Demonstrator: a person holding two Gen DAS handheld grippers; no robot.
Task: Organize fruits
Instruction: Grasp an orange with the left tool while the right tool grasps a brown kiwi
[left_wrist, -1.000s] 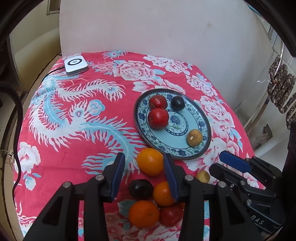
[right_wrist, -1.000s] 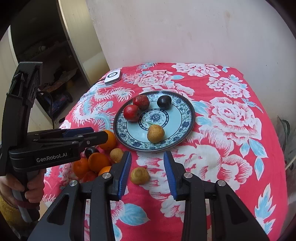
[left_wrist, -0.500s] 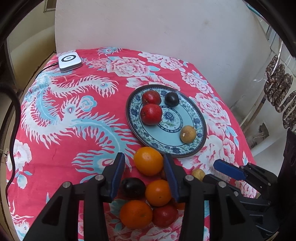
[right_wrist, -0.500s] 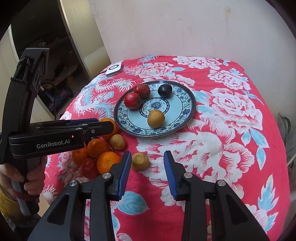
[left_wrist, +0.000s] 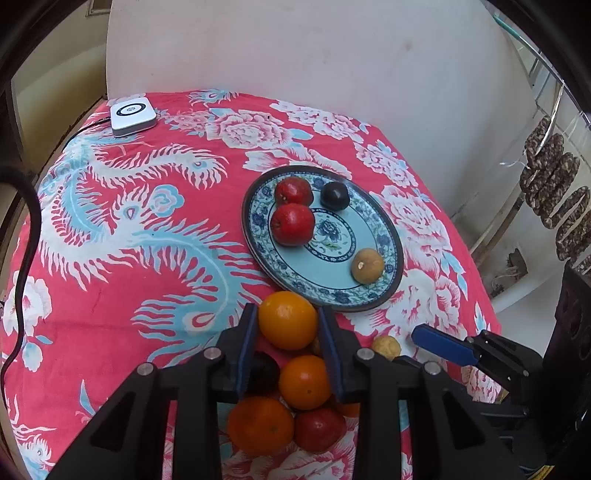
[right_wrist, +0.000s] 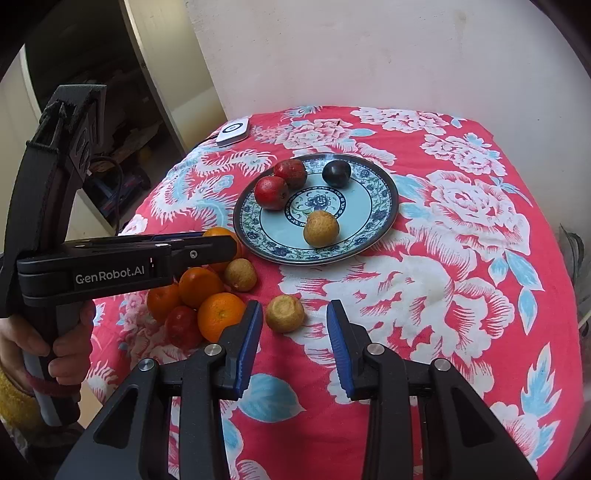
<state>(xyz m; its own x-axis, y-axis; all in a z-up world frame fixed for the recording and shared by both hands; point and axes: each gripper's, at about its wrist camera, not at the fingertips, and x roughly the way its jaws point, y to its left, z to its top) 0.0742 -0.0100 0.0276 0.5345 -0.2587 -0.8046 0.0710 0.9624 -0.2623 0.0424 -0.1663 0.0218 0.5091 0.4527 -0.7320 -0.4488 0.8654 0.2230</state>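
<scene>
My left gripper (left_wrist: 287, 318) has its jaws closing on an orange (left_wrist: 288, 319) at the front of a fruit pile, both blue pads against its sides. The pile (left_wrist: 291, 402) behind it holds more oranges, a red fruit and a dark one. Ahead lies a blue patterned plate (left_wrist: 391, 236) with two red fruits (left_wrist: 293, 223), a dark plum (left_wrist: 334, 195) and a tan fruit (left_wrist: 367, 265). My right gripper (right_wrist: 294, 314) stands open, and a small tan fruit (right_wrist: 285, 313) rests on the cloth between its fingertips, untouched. The left gripper (right_wrist: 218, 245) also shows at the left of the right wrist view.
A red floral cloth (right_wrist: 461, 280) covers the round table, whose edges drop off at left and right. A white device (left_wrist: 132, 114) with a cable sits at the far left corner. Another tan fruit (right_wrist: 240, 274) lies beside the pile. A hand (right_wrist: 66, 354) grips the left tool's handle.
The left jaws have narrowed onto the front orange. The right gripper has barely moved and its opening is the same.
</scene>
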